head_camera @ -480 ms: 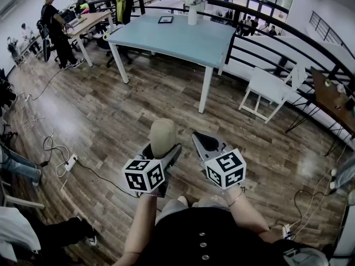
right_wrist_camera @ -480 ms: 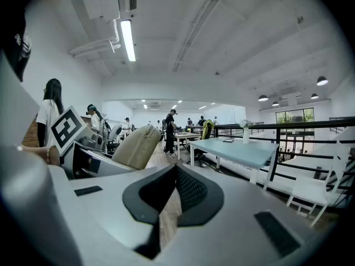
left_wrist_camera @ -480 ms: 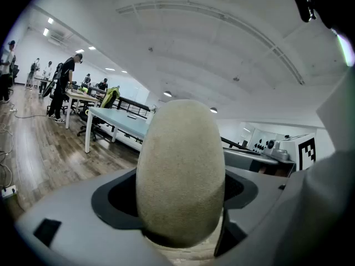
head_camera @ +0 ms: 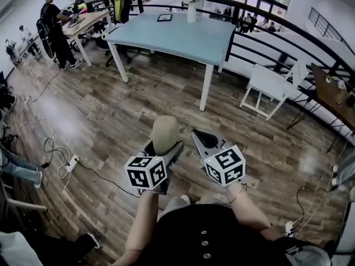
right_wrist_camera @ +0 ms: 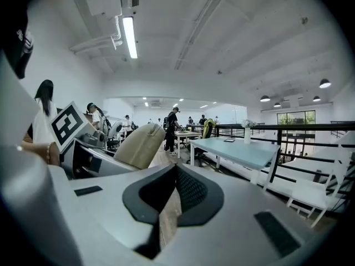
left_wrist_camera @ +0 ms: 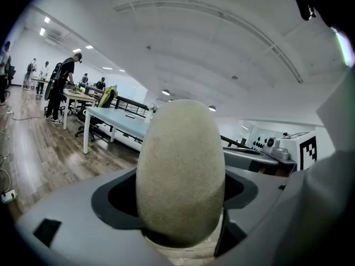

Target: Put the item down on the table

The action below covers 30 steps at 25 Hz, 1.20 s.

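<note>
A beige, egg-shaped item (head_camera: 165, 131) stands upright between the jaws of my left gripper (head_camera: 163, 149), which is shut on it at waist height above the wooden floor. In the left gripper view the item (left_wrist_camera: 180, 170) fills the gap between the jaws. My right gripper (head_camera: 201, 139) is just to the right of it, shut with nothing in it; its jaws (right_wrist_camera: 169, 204) meet in the right gripper view, where the item (right_wrist_camera: 141, 144) shows at the left. The light-blue table (head_camera: 183, 37) stands several steps ahead.
A white vase (head_camera: 192, 10) and a dark tablet (head_camera: 165, 19) are on the table. A white chair (head_camera: 270, 87) and a black railing (head_camera: 277, 24) are at the right. Cables and a power strip (head_camera: 71, 161) lie on the floor at the left. People stand at desks (head_camera: 55, 26) far left.
The view has shifted only slightly. Both grippers keep the same pose, and the left one still holds the beige item.
</note>
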Motion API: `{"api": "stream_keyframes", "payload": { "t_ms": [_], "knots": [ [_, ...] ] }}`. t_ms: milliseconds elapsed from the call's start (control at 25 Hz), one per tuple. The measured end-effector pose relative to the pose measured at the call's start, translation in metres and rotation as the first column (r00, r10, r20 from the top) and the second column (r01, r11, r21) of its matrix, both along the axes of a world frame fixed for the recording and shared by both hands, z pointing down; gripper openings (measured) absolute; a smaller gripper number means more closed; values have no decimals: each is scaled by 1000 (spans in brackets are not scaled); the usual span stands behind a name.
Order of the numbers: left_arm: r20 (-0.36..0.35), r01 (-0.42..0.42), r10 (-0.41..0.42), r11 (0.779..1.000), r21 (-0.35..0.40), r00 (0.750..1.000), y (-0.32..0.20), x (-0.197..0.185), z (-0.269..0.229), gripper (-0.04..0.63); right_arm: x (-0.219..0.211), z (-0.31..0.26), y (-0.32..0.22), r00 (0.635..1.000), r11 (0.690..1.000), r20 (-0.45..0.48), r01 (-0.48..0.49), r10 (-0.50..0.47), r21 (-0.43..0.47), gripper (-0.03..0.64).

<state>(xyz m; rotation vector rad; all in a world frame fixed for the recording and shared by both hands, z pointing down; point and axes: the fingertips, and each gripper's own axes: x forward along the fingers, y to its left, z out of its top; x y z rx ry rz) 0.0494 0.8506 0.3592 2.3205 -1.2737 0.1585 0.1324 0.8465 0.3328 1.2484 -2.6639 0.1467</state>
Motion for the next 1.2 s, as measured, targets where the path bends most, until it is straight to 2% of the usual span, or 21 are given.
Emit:
{"api": "stream_keyframes", "payload": {
  "t_ms": [120, 200, 360, 600, 760, 920, 1200],
  "knots": [
    [13, -30, 29, 999, 14, 999, -7, -4, -4, 414, -2, -1, -10, 999, 999, -2, -33, 33, 6, 0],
    [34, -48, 47, 998, 27, 998, -12, -9, -7, 414, -4, -4, -16, 998, 999, 28, -52, 51, 11, 0],
    [76, -54, 51, 997, 50, 996, -19, -25, -3, 414, -16, -3, -17, 995, 1000, 97, -21, 20, 16, 5],
    [59, -48, 47, 998, 27, 997, -41, -36, 9, 414, -21, 19, -34, 997, 999, 71, -27, 30, -32, 6],
    [48, -44, 43, 999, 17, 998, -75, -52, 14, 414, -31, 22, -67, 998, 998, 45, -35, 37, -46, 5],
    [48, -32, 31, 999, 13, 998, -107, -61, 23, 414, -30, 25, -100, 996, 998, 58, -62, 64, -33, 19],
    [51, 9, -10, 1000, 22, 999, -201, -67, 17, 414, -33, 26, -202, 997, 999, 79, -15, 17, -33, 15]
  ]
}}
